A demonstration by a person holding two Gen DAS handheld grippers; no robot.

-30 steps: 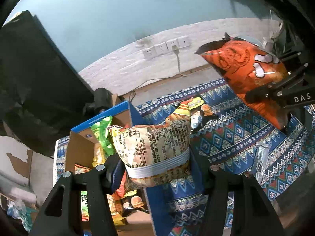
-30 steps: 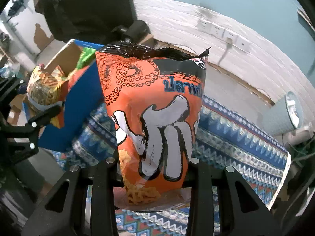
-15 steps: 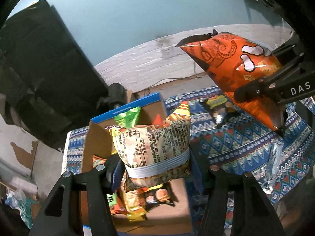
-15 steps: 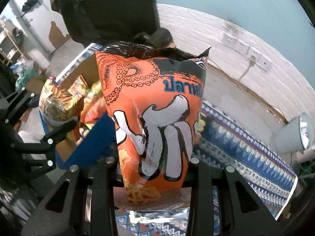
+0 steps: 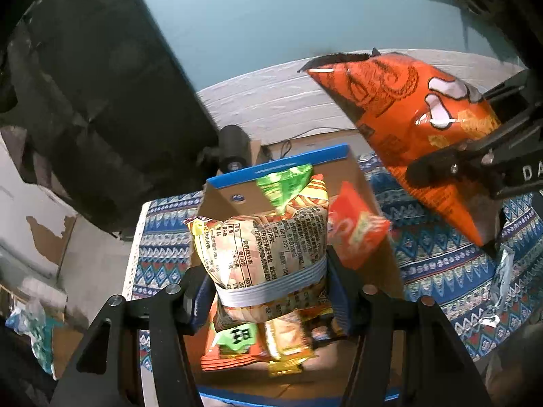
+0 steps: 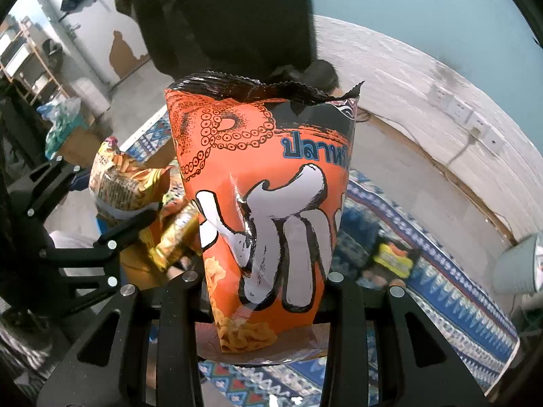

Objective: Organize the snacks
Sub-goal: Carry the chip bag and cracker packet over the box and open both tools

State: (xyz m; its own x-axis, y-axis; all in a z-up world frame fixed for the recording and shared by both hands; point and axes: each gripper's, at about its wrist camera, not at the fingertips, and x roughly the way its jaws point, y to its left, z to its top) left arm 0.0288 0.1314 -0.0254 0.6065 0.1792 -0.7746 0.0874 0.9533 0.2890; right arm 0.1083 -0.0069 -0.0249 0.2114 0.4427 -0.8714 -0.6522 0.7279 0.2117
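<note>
While both bags hang over the cardboard box (image 5: 380,224), we grip tight
Left hand-held gripper (image 5: 268,291) clamps our yellow snack bag (image 5: 261,244); right hand-held gripper (image 6: 264,305) pinches the orange squid-snack bag (image 6: 271,196)

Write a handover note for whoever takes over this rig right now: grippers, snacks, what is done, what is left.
Left gripper: shut on a yellow printed snack bag, above the open blue-edged cardboard box.
Right gripper: shut on an orange squid-print crisp bag, beside the box.
Done: several packets lie in the box.
Left: drop both bags in; collect the small yellow packet on the patterned cloth.
</note>
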